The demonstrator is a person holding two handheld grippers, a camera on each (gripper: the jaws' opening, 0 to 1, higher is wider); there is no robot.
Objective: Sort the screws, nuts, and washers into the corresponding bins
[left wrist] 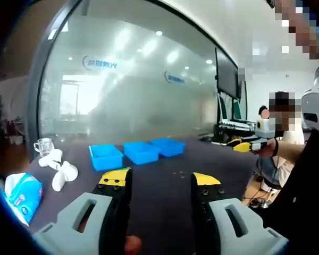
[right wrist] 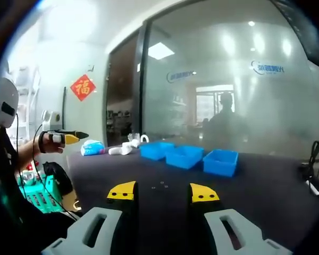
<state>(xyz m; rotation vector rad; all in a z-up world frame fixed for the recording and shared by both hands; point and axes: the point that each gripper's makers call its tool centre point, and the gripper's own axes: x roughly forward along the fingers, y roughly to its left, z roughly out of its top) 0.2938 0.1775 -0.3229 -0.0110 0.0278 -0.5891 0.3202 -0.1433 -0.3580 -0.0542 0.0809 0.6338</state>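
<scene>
Three blue bins stand in a row on the dark table [left wrist: 165, 196]: the nearest [left wrist: 105, 156], the middle [left wrist: 141, 152] and the farthest [left wrist: 168, 146]. In the right gripper view the same bins [right wrist: 184, 155] sit beyond my jaws. A few tiny metal pieces [left wrist: 179, 172] [right wrist: 162, 185] lie on the table in front of the bins, too small to identify. My left gripper [left wrist: 160, 180] hangs open above the table, holding nothing. My right gripper [right wrist: 163, 192] is open too, with nothing between its yellow tips. Each gripper appears side-on in the other's view [left wrist: 249, 145] [right wrist: 69, 138].
A tissue pack [left wrist: 22, 194] [right wrist: 92, 147], white objects [left wrist: 59, 171] [right wrist: 122, 149] and a glass cup [left wrist: 43, 145] occupy the table's left end. A frosted glass wall [left wrist: 138, 79] rises behind. A green crate [right wrist: 37, 197] sits low at the left.
</scene>
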